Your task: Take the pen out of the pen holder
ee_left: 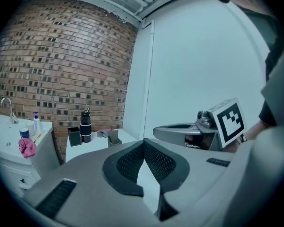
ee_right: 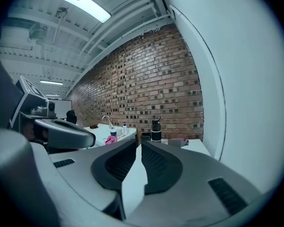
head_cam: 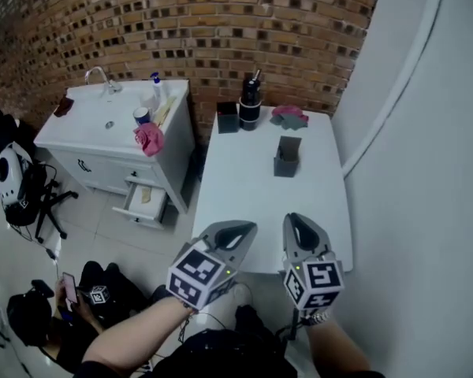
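A black cylindrical holder [head_cam: 250,107] with a white band stands at the far end of the white table [head_cam: 244,203], and a dark pen [head_cam: 255,76] sticks out of its top. The holder also shows far off in the left gripper view [ee_left: 85,125] and the right gripper view [ee_right: 155,129]. A grey square holder [head_cam: 287,157] stands mid-table. Both grippers hover over the table's near edge, far from the holders. My left gripper [head_cam: 238,228] [ee_left: 143,143] is shut with nothing in it. My right gripper [head_cam: 298,220] [ee_right: 138,144] is open by a narrow gap and empty.
A small black box [head_cam: 227,118] and a pink and teal cloth [head_cam: 289,116] lie by the black holder. Left of the table stands a white sink cabinet [head_cam: 79,124] with a pink cloth [head_cam: 149,138] and an open drawer [head_cam: 142,199]. A person [head_cam: 79,298] sits on the floor.
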Available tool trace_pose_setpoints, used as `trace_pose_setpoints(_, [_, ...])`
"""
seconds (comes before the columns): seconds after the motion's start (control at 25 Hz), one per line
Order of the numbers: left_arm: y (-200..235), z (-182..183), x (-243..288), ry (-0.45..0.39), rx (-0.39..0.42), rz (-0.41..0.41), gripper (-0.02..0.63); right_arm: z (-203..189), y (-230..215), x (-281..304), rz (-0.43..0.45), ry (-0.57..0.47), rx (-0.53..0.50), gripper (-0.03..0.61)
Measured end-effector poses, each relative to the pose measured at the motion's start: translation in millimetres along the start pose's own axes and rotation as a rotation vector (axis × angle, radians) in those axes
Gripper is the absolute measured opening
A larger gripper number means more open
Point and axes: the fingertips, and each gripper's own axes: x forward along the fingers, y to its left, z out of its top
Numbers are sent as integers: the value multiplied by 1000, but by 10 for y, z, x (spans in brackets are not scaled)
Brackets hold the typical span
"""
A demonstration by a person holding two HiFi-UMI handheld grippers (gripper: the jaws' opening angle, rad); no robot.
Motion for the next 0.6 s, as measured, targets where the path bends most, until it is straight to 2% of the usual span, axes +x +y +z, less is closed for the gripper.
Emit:
trace_pose_setpoints(0.28, [499,-4,780,59,-29,12,3,-44,-574,855,1,52,-22,63])
trace_pose_setpoints(0.6, [1049,-99,1426,117,-81,30,3,-258,-1041,1828,-13,129,-64,101])
